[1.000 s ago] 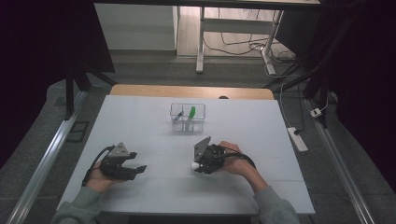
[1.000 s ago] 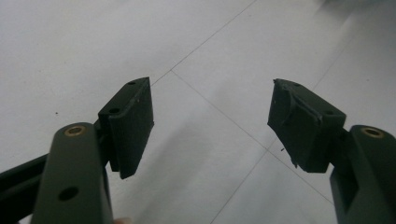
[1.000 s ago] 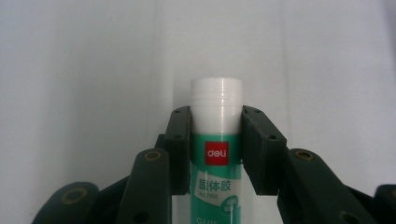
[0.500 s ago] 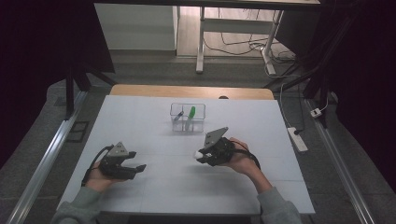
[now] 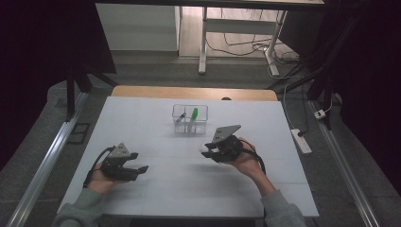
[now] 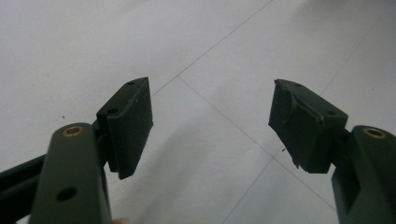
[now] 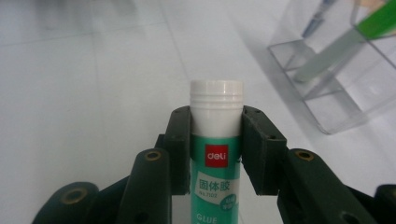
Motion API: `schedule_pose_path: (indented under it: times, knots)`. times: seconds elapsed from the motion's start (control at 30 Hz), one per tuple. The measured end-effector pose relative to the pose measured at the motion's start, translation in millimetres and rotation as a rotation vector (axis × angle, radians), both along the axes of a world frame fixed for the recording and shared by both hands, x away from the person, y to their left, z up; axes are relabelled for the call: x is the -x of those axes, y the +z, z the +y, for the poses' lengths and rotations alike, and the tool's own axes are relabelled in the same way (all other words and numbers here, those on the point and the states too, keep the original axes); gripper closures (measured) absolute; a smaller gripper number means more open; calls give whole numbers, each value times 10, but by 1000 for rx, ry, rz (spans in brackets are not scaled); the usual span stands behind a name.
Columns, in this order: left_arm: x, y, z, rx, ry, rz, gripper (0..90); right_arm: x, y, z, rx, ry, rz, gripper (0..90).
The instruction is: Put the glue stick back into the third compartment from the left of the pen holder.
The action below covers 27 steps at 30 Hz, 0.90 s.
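A green glue stick (image 7: 215,140) with a white cap is clamped between the jaws of my right gripper (image 7: 215,149), cap pointing forward. In the high view my right gripper (image 5: 211,150) is held just above the table, a little in front and to the right of a clear plastic organiser (image 5: 190,119); the white cap of the glue stick (image 5: 203,148) shows at its tip. The organiser (image 7: 345,70) holds a green marker (image 5: 193,116) and a small dark pen. My left gripper (image 5: 135,169) rests at the front left, open, jaws apart over bare table (image 6: 205,112).
The white table (image 5: 156,189) has a wooden strip along its far edge (image 5: 189,92). A metal rail (image 5: 42,161) runs along the left side, and a power strip (image 5: 301,140) lies on the floor at the right.
My right gripper with the glue stick has lifted and shifted slightly right and toward the organiser. My left gripper has stayed in place.
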<state>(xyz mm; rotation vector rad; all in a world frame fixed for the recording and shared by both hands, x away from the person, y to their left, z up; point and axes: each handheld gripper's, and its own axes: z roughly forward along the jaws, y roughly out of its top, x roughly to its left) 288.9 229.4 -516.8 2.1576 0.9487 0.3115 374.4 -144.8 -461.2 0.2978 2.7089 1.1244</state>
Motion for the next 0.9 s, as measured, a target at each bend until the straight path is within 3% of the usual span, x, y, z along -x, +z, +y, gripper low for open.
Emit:
schedule_pose_path:
  times: [0.37,0.73,0.9]
  knots:
    - [-19,4,-24,-5,2,-9,291,-31,77,-154,-63,-125,-34,645]
    - [26,22,-3,-1,23,-19,282,-67,233,-137,-154,-224,-83,645]
    - [13,15,1,-2,21,-18,282,-155,300,-90,-193,-265,-98,646]
